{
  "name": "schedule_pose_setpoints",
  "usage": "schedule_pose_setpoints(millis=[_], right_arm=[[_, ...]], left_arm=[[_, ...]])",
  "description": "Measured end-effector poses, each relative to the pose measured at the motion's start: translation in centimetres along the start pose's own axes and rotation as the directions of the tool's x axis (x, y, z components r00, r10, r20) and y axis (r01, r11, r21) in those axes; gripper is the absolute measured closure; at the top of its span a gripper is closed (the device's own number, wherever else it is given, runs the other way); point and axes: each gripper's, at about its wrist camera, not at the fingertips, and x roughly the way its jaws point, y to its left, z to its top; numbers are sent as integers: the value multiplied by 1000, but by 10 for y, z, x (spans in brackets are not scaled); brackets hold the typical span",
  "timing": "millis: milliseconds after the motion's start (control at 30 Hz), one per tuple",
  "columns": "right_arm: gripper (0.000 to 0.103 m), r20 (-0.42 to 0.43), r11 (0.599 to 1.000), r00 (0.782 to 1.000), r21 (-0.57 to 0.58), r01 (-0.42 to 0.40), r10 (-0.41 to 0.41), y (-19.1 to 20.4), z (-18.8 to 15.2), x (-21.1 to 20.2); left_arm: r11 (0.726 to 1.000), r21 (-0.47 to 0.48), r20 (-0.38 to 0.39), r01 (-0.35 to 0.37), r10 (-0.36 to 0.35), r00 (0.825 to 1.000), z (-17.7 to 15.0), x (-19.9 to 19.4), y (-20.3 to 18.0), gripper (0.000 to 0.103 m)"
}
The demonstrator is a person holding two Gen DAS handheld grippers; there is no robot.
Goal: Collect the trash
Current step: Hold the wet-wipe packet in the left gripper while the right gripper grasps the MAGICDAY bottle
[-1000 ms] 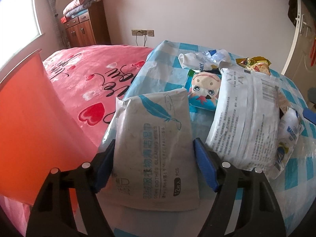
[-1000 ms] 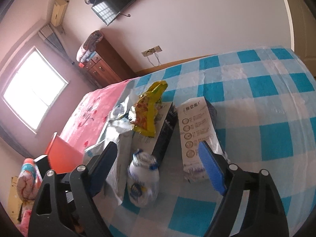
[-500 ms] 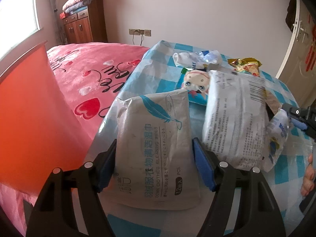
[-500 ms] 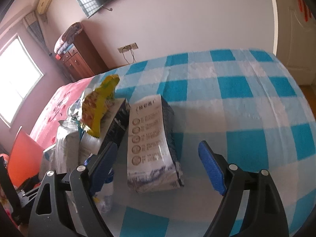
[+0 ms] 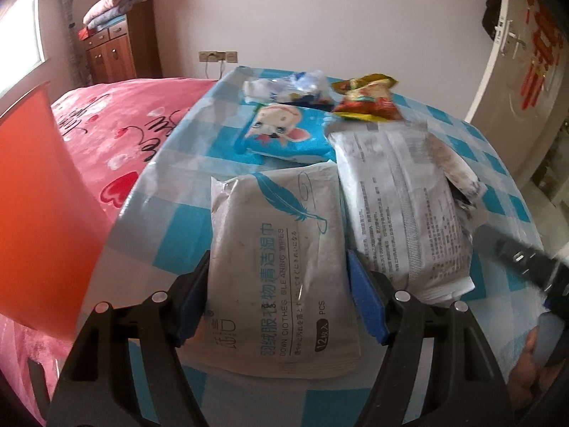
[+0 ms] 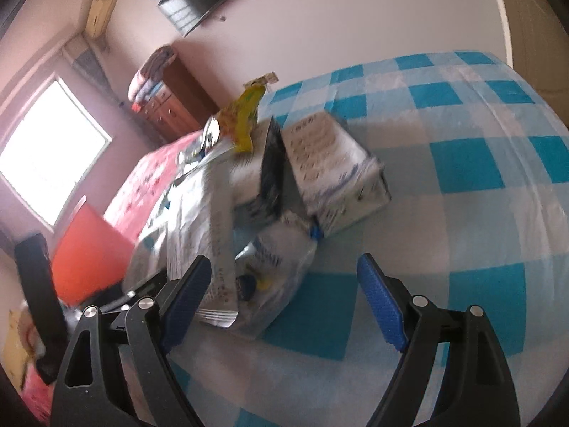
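Trash sits in a loose heap on the blue-checked tablecloth (image 5: 170, 220), bed (image 5: 117, 131) alongside. Left gripper (image 5: 277, 299) is clamped across the grey wipes pack (image 5: 274, 259), both blue pads pressed on its side edges; the hold is near the pack's lower half, and the pack is soft, so it could fold or slip out when lifted. White printed bag (image 5: 398, 206) lies touching the pack's right edge, so it may get dragged along or nudged off the table edge. Right gripper (image 6: 284, 299) has jaws spread wide with nothing held, poised over the crumpled plastic wrapper (image 6: 270, 270), left pad beside a silver-edged bag (image 6: 217, 235). Closing here risks catching both, or only a thin film corner that tears free. Yellow snack bag (image 6: 245, 124) perches on top of the heap beside the carton (image 6: 334, 170), so pulling lower items could topple it. Right gripper's view is motion-blurred, so exact contact there is unclear. Orange bin (image 5: 35, 213) stands at left of the table, probably the drop target
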Motion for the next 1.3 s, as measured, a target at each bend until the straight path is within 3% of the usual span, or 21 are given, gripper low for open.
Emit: schedule_pose_setpoints(millis=[467, 633, 700, 800, 1067, 1300], right_arm=[[19, 27, 1000, 999, 7, -28, 28, 2, 7, -8], [19, 34, 998, 998, -13, 56, -56, -2, 6, -3], [28, 27, 996, 995, -18, 92, -91, -6, 6, 1], [30, 18, 989, 991, -63, 132, -131, -2, 5, 7], [30, -12, 983, 992, -138, 119, -122, 26, 3, 24], [33, -7, 965, 984, -201, 171, -176, 37, 0, 31]], left_arm=[[999, -28, 22, -46, 47, 999, -5, -13, 14, 30], [999, -27, 27, -46, 47, 999, -6, -17, 17, 30], [999, -27, 27, -44, 44, 999, -8, -18, 16, 30], [999, -29, 25, -42, 42, 999, -8, -18, 16, 30], [997, -26, 36, -67, 68, 997, -11, -22, 18, 30], [996, -32, 37, -80, 81, 996, -13, -26, 22, 30]])
